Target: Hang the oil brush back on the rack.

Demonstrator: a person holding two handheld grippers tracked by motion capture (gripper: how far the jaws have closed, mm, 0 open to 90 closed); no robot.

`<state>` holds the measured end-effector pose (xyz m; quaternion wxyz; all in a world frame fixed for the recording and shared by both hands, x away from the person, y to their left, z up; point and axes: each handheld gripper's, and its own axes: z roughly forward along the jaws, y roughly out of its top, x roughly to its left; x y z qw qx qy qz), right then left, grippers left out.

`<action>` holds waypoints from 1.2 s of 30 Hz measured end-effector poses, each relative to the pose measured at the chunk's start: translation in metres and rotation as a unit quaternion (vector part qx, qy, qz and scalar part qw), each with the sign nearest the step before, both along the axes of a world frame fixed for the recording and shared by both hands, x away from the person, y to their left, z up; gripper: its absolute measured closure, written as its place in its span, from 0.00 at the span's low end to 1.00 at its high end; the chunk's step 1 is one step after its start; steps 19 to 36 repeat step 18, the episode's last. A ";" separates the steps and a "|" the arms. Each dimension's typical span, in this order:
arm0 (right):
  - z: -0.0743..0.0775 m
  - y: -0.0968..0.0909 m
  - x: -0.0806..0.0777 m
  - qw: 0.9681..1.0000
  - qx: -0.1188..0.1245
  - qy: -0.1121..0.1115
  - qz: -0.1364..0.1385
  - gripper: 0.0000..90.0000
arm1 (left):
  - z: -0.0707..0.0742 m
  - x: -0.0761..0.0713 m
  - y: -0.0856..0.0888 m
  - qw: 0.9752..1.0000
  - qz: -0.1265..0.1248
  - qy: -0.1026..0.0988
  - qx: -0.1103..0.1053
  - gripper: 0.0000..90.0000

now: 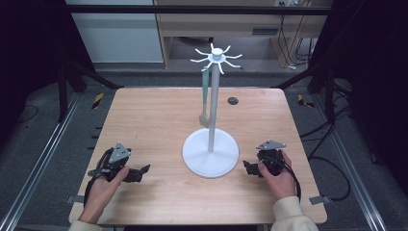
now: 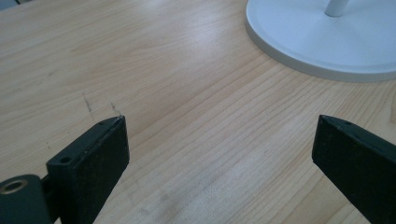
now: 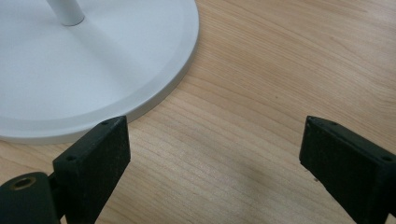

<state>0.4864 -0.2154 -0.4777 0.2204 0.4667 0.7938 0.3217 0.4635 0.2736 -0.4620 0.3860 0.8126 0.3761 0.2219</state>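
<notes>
Stand (image 1: 210, 153) sits mid-worktop (image 1: 144, 115), a green strap (image 1: 205, 91) hanging from its top hooks; our left gripper (image 1: 139, 172) and right gripper (image 1: 249, 167), fingers spread and empty, flank its base, where a careless knock could tip it.

no text, label, brand, number or sign can be read in any of the views.
</notes>
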 end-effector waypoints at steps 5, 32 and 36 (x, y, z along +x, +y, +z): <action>0.000 0.000 0.000 1.000 -0.001 0.001 0.001 0.10 | -0.010 -0.002 0.001 1.000 0.002 0.010 0.007 0.04; 0.000 0.001 0.000 1.000 -0.004 0.004 0.000 0.10 | -0.024 -0.006 -0.002 0.998 -0.002 0.032 0.054 0.04; 0.000 0.001 0.000 1.000 -0.004 0.004 0.000 0.10 | -0.024 -0.006 -0.002 0.998 -0.002 0.032 0.054 0.04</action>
